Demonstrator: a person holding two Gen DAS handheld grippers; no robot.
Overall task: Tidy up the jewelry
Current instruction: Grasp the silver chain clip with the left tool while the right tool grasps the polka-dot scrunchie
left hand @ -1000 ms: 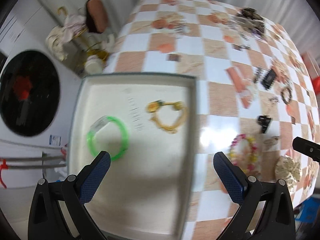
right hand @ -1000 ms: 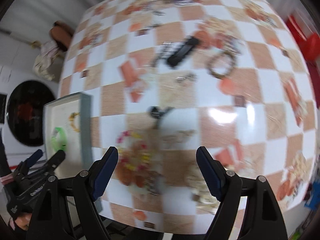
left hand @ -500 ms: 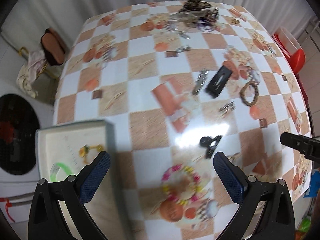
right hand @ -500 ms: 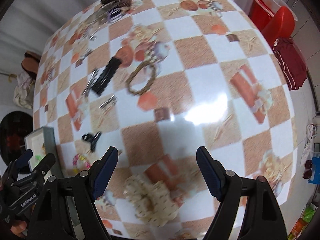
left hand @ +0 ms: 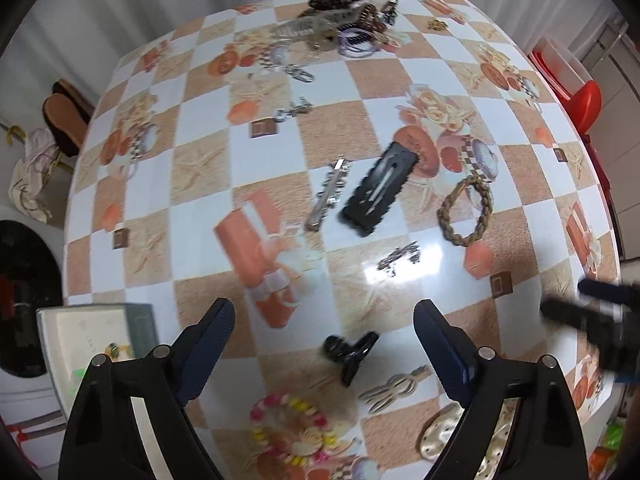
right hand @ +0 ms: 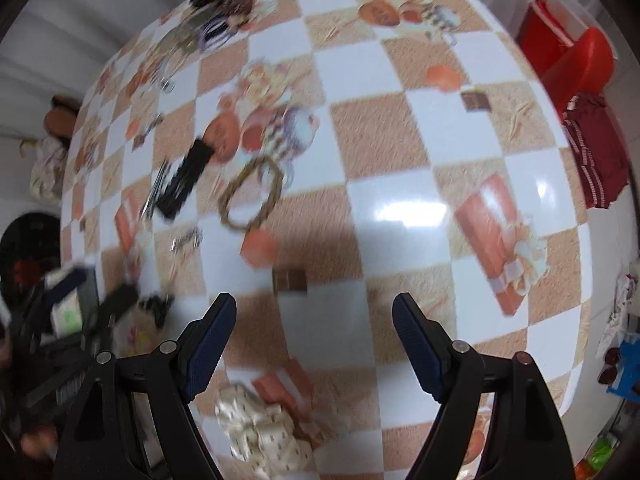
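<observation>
Both my empty claws slid off the tray [left hand: 136,322] at lower left; left claw [left hand: 324,334], narrowing slightly yet apart, must next clamp the black clip [left hand: 352,350], right claw [right hand: 314,332] apart.

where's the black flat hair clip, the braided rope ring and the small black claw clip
black flat hair clip [left hand: 378,188]: left wrist view, middle of its flat top
braided rope ring [left hand: 448,222]: left wrist view, left side of the braid
small black claw clip [left hand: 350,354]: left wrist view, its body

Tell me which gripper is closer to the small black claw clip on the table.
Left. The left gripper hangs open right above the black claw clip; the right gripper is off to the clip's right, over bare tablecloth.
</observation>
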